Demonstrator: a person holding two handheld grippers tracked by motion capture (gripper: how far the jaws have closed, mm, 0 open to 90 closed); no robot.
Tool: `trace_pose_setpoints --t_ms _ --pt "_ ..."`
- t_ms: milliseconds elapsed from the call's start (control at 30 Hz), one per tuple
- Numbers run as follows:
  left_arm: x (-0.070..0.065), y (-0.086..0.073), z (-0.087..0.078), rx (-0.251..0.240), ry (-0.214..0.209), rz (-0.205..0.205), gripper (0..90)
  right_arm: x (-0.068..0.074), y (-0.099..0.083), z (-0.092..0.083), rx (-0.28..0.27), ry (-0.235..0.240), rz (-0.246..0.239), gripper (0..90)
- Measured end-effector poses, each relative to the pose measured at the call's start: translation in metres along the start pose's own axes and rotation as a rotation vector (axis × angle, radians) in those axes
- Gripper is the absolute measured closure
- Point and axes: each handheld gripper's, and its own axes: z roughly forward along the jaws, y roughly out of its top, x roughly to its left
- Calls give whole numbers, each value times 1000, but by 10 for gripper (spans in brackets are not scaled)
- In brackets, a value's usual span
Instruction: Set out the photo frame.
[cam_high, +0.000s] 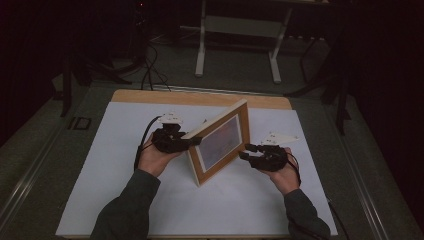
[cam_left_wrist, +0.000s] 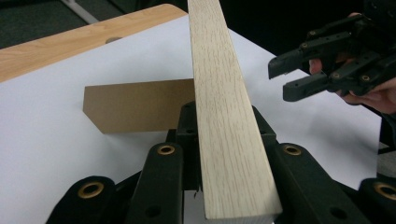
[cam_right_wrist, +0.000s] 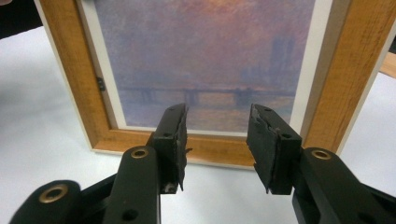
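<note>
While left tool (cam_high: 192, 141) pinches picture frame (cam_high: 220, 142) edge, frame upright on table (cam_high: 100, 170), right tool (cam_high: 246, 151) spread, empty, just beside.

From above the near edge we look forward and down on the whole worktop (cam_high: 150, 210). Our left gripper view sits close along the picture frame's (cam_left_wrist: 224, 116) top edge, facing 2 o'clock; our right gripper view faces its front from near. All three share that frame.
</note>
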Motion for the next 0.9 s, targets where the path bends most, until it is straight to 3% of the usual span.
trace_pose_setpoints --t_ms 900 --pt "13 1 -3 21 -76 32 739 -11 21 -4 -2 -35 -11 552"
